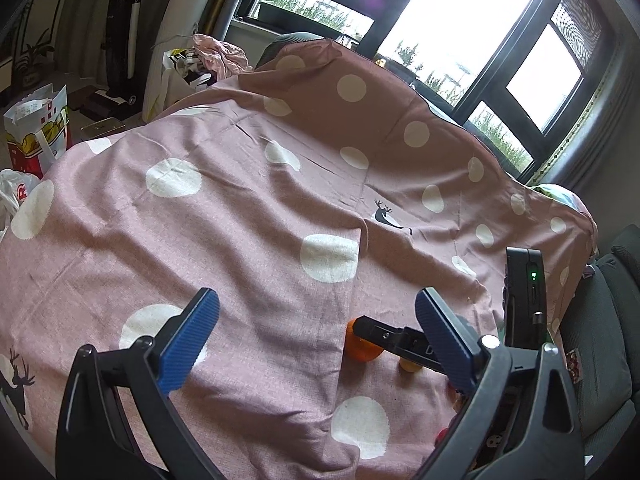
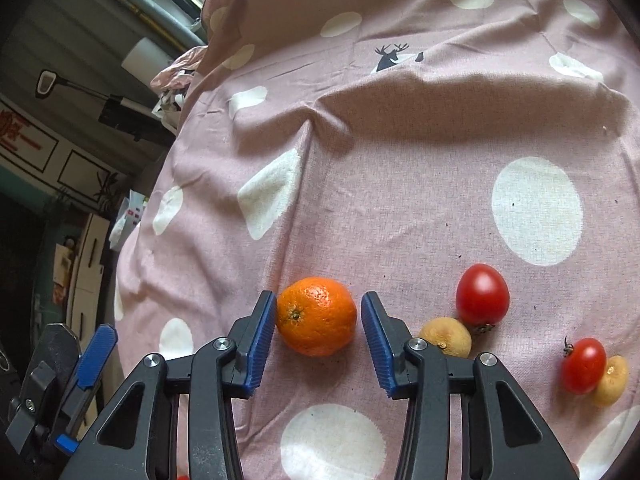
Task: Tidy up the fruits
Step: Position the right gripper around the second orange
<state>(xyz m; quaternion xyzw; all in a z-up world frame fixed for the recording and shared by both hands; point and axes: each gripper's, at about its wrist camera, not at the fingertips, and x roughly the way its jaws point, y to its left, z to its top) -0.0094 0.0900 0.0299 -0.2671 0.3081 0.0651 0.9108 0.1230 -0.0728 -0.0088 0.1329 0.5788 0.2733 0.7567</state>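
A pink, white-dotted cloth (image 2: 400, 184) covers the surface by a bright window. Sorting looks barely begun: the tomatoes (image 2: 483, 294) and small yellow fruits (image 2: 450, 336) lie loose. The right claw (image 2: 319, 322) straddles a glossy, dimpled orange (image 2: 317, 315), one pad touching, the other just clear. The left claw (image 1: 316, 340) hangs spread and empty.

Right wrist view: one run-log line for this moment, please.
right gripper: open, straddling orange, right pad apart | left gripper: open, empty | tomatoes on cloth
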